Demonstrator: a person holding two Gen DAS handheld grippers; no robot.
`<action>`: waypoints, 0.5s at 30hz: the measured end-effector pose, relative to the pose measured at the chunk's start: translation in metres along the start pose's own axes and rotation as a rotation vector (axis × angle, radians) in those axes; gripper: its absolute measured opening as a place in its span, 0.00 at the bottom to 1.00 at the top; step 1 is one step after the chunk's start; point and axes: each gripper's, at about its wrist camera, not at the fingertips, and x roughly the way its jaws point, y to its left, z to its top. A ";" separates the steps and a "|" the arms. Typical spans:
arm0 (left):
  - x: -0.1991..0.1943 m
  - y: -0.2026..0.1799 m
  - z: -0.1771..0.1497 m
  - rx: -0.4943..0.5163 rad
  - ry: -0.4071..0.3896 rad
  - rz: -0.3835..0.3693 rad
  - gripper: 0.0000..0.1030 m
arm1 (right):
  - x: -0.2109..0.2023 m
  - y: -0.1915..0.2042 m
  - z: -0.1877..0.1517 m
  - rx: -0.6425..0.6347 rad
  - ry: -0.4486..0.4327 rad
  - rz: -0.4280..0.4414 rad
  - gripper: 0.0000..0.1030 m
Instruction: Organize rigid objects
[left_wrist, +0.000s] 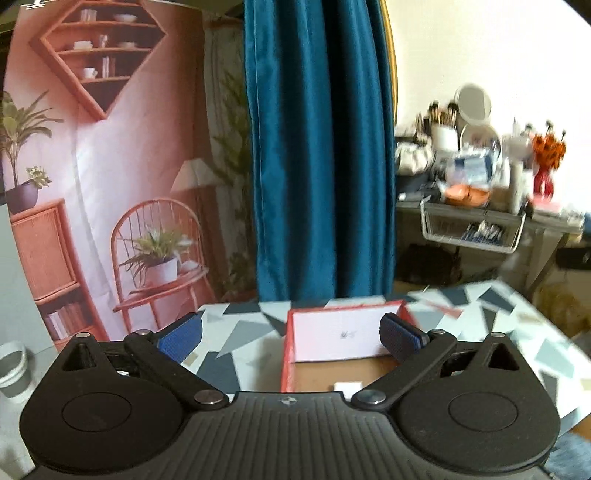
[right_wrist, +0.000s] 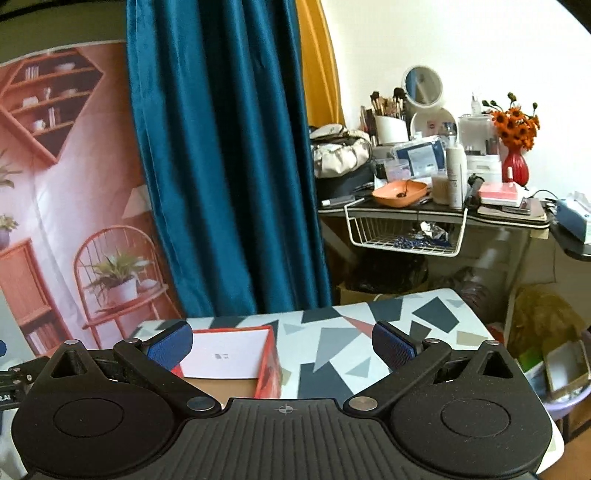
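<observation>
With both tools raised over the patterned worktop (right_wrist: 332, 343), I see my left tool (left_wrist: 291, 338) spread wide and empty, and my right tool (right_wrist: 282, 345) likewise released, gripping nothing. Below them the red box (left_wrist: 347, 334) sits on the worktop, its white inner wall facing me. One small white object (left_wrist: 347, 386) lies on its brown floor.

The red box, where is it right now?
The red box sits open on the patterned table, before the blue curtain; centre in left wrist view, lower left in right.
</observation>
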 end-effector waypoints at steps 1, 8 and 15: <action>-0.008 0.000 0.002 -0.011 -0.009 0.001 1.00 | -0.007 0.001 0.001 0.004 -0.006 0.005 1.00; -0.037 -0.001 0.012 -0.054 0.000 -0.013 1.00 | -0.045 0.011 0.002 0.009 -0.055 0.017 1.00; -0.038 0.009 0.009 -0.076 0.011 0.041 1.00 | -0.057 0.027 -0.003 -0.013 -0.060 0.046 1.00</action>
